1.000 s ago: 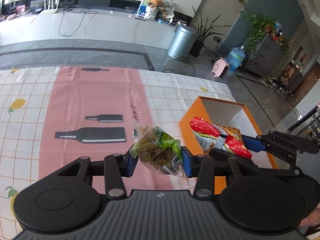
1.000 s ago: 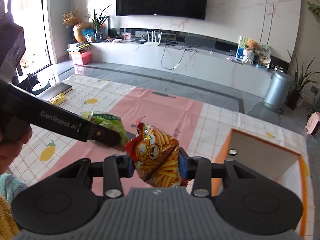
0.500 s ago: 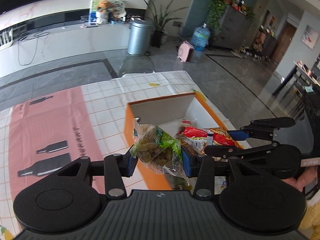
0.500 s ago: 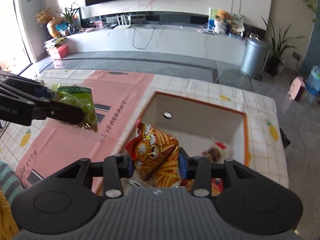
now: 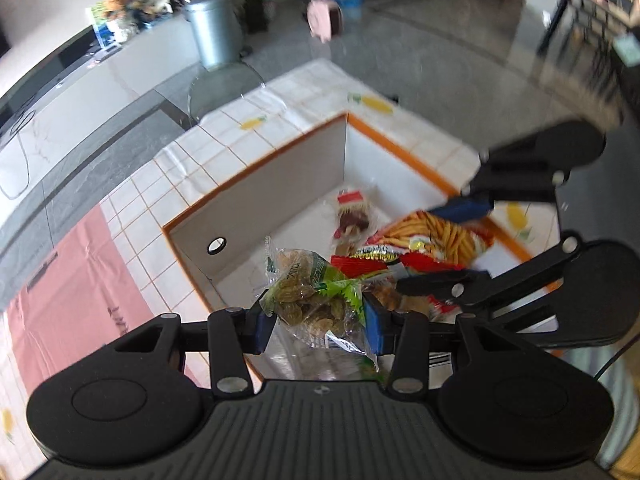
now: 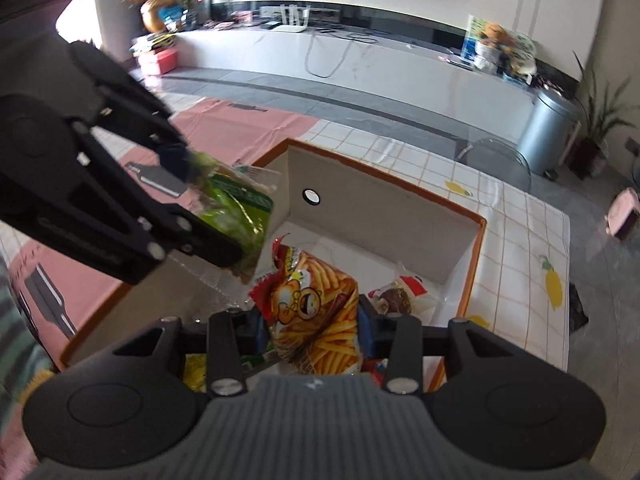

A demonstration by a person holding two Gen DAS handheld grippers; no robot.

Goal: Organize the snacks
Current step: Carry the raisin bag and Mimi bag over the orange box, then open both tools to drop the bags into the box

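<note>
Bright daylight, strong fisheye bending at the edges, motion blur throughout both views.

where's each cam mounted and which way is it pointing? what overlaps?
Left wrist: on the left tongs, looking steeply down past the raisin bag they clamp into the orange box; the right tongs show at right.
Right wrist: on the right tongs, looking down past their fries bag into the box; the left tongs and a striped sleeve show at left.
Shared: box, both bags, the small snack inside, the bin.
</note>
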